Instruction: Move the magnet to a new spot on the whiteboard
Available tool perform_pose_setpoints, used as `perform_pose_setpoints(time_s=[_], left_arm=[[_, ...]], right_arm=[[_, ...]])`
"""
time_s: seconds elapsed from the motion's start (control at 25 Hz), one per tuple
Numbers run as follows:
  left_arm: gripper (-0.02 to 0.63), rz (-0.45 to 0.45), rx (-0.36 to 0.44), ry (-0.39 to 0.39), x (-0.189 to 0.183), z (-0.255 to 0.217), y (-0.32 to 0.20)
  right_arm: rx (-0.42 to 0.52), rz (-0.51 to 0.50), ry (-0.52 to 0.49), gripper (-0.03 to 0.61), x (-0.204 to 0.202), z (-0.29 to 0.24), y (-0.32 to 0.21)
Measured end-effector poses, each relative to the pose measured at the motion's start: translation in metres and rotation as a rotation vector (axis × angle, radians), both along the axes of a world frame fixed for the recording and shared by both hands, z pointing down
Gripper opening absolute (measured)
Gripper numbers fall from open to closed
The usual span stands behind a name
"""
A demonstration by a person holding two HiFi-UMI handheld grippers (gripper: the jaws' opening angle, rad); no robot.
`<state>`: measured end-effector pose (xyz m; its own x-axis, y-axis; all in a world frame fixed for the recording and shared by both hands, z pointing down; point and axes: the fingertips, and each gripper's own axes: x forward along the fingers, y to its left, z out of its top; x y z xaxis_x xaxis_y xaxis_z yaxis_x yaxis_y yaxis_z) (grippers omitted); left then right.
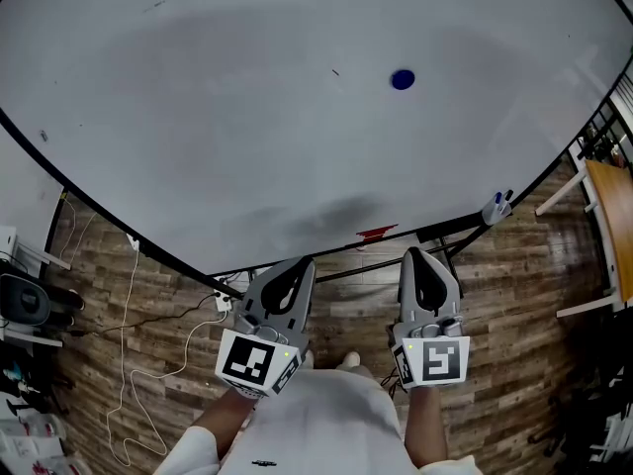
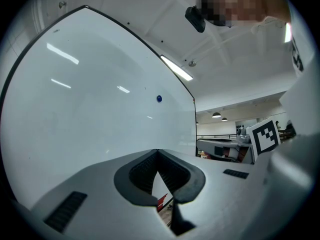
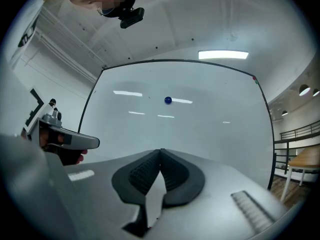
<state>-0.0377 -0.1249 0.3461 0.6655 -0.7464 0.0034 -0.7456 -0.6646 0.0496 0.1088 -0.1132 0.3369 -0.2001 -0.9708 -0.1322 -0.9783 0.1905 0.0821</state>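
Observation:
A small round blue magnet (image 1: 402, 79) sticks to the whiteboard (image 1: 247, 117), right of centre and high up. It shows as a blue dot (image 2: 159, 98) in the left gripper view and as a blue dot (image 3: 167, 100) in the right gripper view. Both grippers hang low, below the board's bottom edge and well away from the magnet. My left gripper (image 1: 300, 265) is shut with nothing in it, its tips (image 2: 158, 153) meeting. My right gripper (image 1: 415, 255) is also shut and empty, its tips (image 3: 161, 151) touching.
A marker and eraser holder (image 1: 497, 207) clips to the board's lower right edge, and a red object (image 1: 376, 233) lies on the ledge. Cables (image 1: 129, 364) trail over the wood floor at left. A wooden table (image 1: 613, 226) stands at the right.

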Motion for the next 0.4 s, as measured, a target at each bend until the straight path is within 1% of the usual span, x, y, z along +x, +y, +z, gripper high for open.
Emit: perform_pose_setpoints(time_s=[0.4], left_arm=[[0.006, 0.004, -0.002, -0.005, 0.0012, -0.0011, 0.0007]], right_arm=[[-0.015, -0.005, -0.011, 0.009, -0.0017, -0.0009, 0.0011]])
